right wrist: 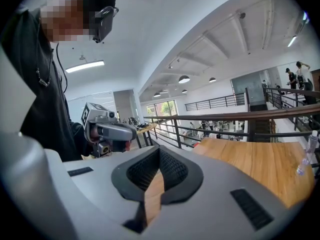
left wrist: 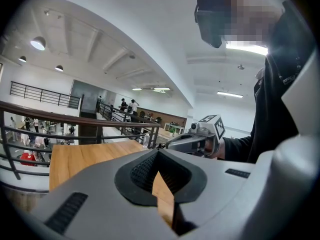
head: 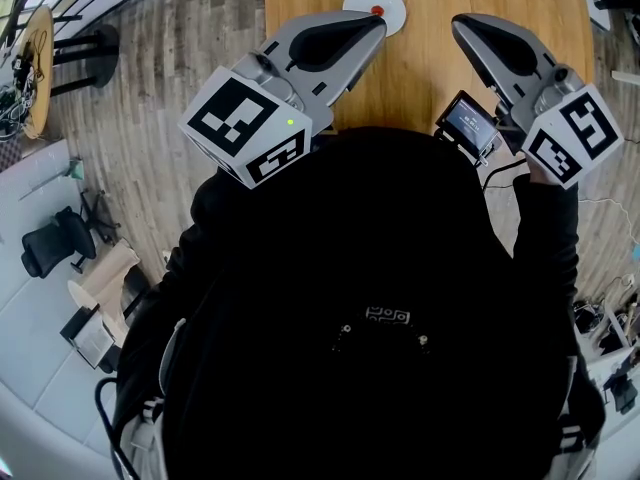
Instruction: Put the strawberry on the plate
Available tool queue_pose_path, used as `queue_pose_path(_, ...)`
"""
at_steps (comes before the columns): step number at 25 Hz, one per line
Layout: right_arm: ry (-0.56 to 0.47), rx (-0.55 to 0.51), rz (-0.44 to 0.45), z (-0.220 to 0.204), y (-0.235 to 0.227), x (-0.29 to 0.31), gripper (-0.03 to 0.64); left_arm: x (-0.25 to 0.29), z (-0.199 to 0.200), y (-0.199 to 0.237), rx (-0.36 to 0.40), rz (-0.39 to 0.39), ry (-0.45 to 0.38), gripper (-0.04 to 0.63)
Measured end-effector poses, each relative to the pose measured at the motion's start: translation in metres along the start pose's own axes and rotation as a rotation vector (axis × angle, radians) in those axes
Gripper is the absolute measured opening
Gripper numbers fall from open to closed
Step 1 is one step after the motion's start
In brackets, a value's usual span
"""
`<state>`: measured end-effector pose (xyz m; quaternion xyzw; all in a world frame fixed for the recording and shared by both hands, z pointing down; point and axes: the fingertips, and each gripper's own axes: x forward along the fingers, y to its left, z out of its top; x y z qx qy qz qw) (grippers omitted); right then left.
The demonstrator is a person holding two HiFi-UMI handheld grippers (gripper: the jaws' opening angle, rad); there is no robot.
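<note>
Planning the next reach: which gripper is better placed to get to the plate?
Left, probably. The left gripper ends right beside the plate holding the strawberry; the right gripper is farther to the side.

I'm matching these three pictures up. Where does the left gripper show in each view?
Head view: left gripper is upper left of centre, its tip over the table.
Left gripper view: left gripper fills the bottom of the picture, its own jaws shut.
Right gripper view: left gripper is left of centre, seen from the side and pointing right.
Shared landmark: the wooden table.
</note>
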<state>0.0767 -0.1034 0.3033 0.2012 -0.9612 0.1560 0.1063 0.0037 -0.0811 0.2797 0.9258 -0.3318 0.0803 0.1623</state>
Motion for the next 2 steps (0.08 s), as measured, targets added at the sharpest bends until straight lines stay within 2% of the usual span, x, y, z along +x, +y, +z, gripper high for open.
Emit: queue_pose_path(2,0.006,0.001,-0.003,-0.0051,-0.0017,0.0046,0.018,-0.0029,-0.0045,0.0054,-0.004,0.007,0.000,-0.002)
